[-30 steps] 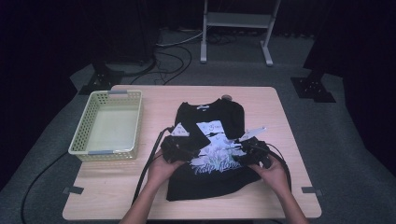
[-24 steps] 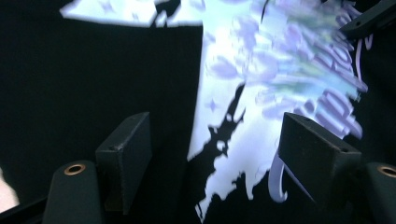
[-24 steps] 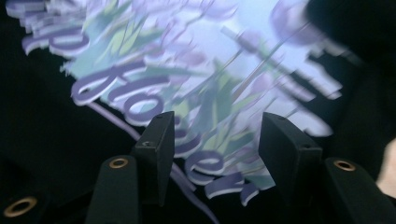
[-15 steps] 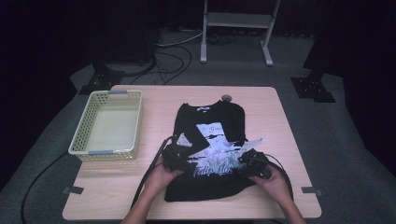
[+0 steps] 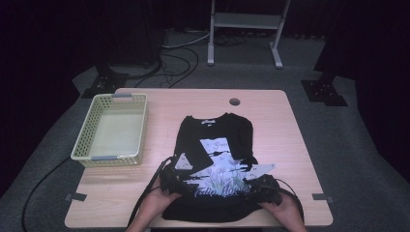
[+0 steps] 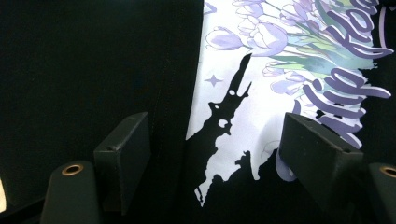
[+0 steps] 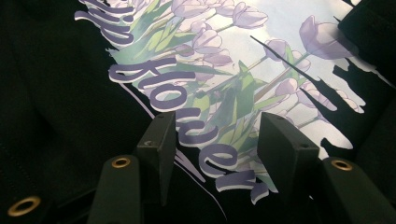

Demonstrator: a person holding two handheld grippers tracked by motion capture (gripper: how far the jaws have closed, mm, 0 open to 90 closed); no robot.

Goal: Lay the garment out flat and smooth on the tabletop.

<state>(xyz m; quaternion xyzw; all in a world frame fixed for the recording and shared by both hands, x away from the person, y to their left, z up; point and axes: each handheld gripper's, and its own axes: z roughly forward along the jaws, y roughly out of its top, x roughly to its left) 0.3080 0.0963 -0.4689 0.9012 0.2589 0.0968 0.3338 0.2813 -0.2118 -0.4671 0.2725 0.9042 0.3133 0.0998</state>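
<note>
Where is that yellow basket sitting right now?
In the high view the yellow basket sits at the table's left edge, apart from the black T-shirt spread to its right.

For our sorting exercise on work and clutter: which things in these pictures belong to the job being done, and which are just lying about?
Part of the job:
- black T-shirt with the flower print, spread flat on the table
- left tongs, open over the shirt
- right tongs, open over the shirt

Just lying about:
- yellow basket at the table's left
- metal stand on the floor behind
</note>
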